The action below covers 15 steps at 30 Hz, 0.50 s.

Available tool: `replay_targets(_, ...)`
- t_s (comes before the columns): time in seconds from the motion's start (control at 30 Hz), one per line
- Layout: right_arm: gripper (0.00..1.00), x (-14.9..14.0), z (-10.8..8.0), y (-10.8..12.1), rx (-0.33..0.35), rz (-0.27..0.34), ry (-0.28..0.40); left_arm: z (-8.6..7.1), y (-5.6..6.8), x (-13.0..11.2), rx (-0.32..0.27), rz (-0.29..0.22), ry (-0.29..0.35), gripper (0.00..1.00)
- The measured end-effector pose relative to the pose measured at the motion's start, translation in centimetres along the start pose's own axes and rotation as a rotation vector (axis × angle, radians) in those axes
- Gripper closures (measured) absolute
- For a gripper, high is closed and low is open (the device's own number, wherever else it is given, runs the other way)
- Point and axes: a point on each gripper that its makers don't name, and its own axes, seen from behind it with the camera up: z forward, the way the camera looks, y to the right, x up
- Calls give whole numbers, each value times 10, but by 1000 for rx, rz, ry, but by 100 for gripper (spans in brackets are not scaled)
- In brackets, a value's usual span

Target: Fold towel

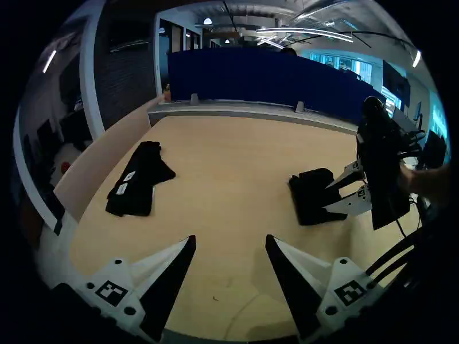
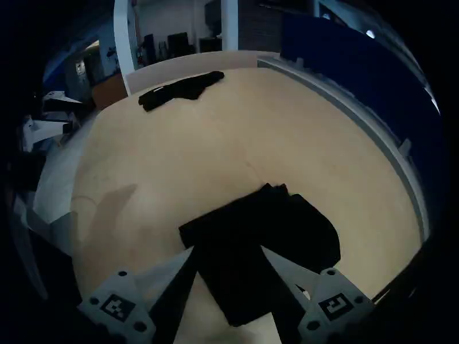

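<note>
Both tongs gape: the right tongs (image 2: 228, 249) straddle the folded black towel (image 2: 275, 229), its long axis running roughly forward between them, seemingly unpinched, while the left tongs (image 1: 230, 237) hover over the surface (image 1: 229, 160), well apart from it.

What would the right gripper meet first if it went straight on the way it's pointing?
Probably the folded black towel, lying directly ahead between the right gripper's open fingers; how near it is, I cannot tell.
</note>
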Motion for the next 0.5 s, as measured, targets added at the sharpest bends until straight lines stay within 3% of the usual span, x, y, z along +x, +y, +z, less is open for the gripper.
replay_targets(0.3,30,-4,-11,4,-19,9,5,-2,0,5,1,-1,6,10)
replay_targets(0.5,30,-24,-22,9,-50,31,-9,-2,1,6,1,2,6,10)
